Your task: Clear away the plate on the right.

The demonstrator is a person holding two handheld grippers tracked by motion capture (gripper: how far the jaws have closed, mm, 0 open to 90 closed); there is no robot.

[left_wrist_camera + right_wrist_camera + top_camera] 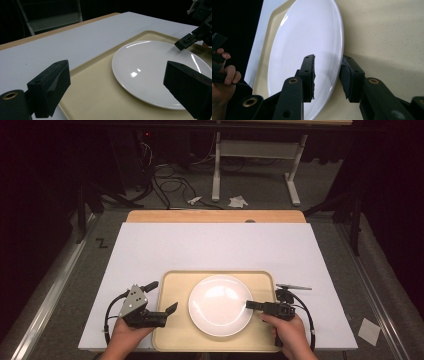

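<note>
While the tray [172,340] holds the plate [220,305] | right gripper [327,75] jaws apart, seemingly astride its rim | left gripper [169,312] jaws apart.

Big white sheet [210,245] covers the wooden worktop [215,215]. Behind it on the floor: tangled cables [167,182], crumpled paper [238,201], a white frame [252,150].

A plain glossy white plate [220,305] lies on a pale beige tray [170,330]. The tabletop [210,245] is white with a tan wooden far edge. Both grippers' jaws are black.
</note>
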